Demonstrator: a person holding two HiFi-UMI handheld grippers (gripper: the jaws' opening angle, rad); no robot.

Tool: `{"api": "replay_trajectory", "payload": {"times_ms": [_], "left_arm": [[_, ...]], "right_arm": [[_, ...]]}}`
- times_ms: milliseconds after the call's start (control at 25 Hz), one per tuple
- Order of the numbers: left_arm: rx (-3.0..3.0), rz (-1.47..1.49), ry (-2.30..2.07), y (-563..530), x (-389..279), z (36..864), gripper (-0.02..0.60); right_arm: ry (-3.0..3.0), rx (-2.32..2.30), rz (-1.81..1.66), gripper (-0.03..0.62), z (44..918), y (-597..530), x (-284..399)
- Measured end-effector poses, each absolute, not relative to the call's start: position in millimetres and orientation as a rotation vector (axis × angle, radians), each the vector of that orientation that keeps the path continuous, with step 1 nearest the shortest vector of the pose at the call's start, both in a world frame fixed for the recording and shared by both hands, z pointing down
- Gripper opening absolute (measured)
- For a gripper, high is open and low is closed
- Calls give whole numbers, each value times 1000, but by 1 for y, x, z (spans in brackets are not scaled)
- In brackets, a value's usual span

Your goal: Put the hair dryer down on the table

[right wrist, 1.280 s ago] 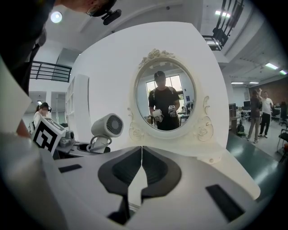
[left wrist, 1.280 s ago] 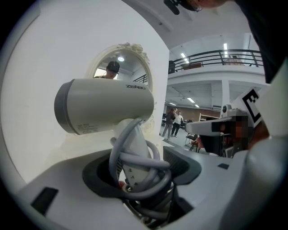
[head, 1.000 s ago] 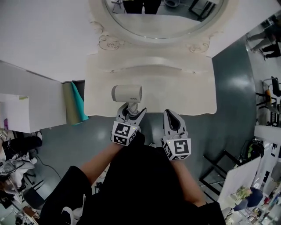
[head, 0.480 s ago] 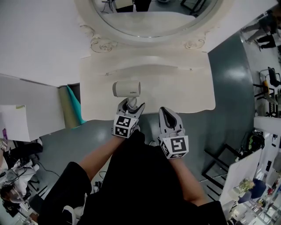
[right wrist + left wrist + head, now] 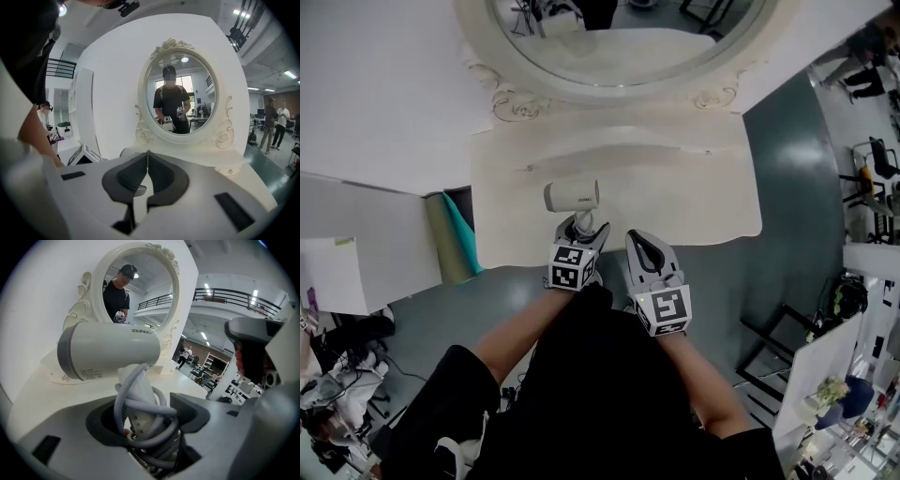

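Note:
My left gripper (image 5: pixel 579 228) is shut on the handle of a white and grey hair dryer (image 5: pixel 572 196), and the grey cord is wound around that handle (image 5: pixel 140 399). The dryer's barrel (image 5: pixel 112 352) lies crosswise above the jaws, over the front part of the cream dressing table (image 5: pixel 694 187). Whether it touches the tabletop I cannot tell. Just to the right, at the table's front edge, my right gripper (image 5: pixel 636 238) is shut, and its pads (image 5: pixel 147 154) meet with nothing between them.
An oval mirror (image 5: pixel 609 37) in an ornate cream frame stands at the back of the table, with a raised shelf (image 5: pixel 619 150) below it. A green and teal roll (image 5: pixel 455 234) leans at the table's left side. Grey floor lies around it.
Both grippers have moved a little forward over the table's front edge, and the dryer has gone with the left one. The right gripper has drawn closer to the left.

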State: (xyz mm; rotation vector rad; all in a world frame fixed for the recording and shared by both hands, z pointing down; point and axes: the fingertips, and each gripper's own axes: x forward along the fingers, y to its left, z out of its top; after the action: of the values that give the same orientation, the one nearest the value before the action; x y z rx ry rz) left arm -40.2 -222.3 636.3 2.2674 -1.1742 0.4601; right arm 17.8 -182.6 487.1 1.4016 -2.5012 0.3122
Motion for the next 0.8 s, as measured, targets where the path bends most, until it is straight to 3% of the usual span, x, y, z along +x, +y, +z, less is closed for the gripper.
{"api": "replay_trajectory", "payload": {"times_ms": [800], "left_arm": [[2111, 554, -1209, -248, -80, 693, 291]], "right_arm": [[-2380, 1343, 445, 20, 573, -232, -12]]}}
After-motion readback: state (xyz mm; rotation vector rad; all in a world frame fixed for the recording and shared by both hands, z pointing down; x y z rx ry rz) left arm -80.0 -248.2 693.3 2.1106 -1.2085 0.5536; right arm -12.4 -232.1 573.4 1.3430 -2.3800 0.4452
